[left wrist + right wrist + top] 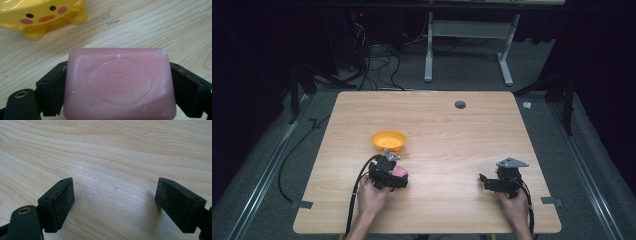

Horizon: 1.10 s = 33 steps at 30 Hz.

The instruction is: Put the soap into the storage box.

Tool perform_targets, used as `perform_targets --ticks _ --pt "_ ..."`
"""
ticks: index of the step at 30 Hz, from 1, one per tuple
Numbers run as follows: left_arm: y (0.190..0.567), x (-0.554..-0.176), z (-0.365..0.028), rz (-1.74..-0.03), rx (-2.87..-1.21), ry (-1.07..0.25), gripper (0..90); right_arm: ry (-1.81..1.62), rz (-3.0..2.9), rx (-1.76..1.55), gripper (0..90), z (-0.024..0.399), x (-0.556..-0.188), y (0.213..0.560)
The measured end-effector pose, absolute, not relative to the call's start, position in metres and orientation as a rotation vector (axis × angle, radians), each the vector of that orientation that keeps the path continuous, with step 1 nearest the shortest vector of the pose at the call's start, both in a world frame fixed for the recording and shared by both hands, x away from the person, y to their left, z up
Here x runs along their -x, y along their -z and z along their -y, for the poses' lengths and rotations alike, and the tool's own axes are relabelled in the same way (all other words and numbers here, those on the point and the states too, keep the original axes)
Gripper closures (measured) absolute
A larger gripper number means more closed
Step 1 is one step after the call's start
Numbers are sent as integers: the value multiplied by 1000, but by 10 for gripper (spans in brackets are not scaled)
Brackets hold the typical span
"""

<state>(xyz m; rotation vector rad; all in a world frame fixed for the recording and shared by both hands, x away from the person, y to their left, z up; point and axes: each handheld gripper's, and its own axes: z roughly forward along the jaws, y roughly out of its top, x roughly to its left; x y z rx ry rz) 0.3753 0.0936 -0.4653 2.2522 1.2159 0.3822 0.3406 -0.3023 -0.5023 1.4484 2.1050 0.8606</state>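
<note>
Clamping a pink soap bar (119, 83) between both black jaws, left gripper (388, 173) low and left of centre in the high view, just below a yellow dish (389, 140). Soap filling the lower middle of the left gripper view, stamped oval facing up, pressed on its two short sides by the pads (58, 87); whether lifted or resting on the table (155, 27) cannot be told. Same yellow dish (37, 17) in the upper left of that view, painted with black eyes, pink cheeks and an orange mouth, standing on stubby feet, apart from the soap. Right gripper (486, 181) at lower right of the high view, near the table's (452, 130) front edge, well apart from soap and dish. Spread wide in the right gripper view (113, 202), bare wood grain between the jaws, gripping nothing.
</note>
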Motion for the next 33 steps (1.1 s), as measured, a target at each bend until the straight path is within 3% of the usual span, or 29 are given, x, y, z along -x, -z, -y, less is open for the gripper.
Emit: perform_targets --ticks 33 --pt "432 -378 -100 -1202 -2193 -406 136 -861 -2106 -1447 163 302 -341 502"
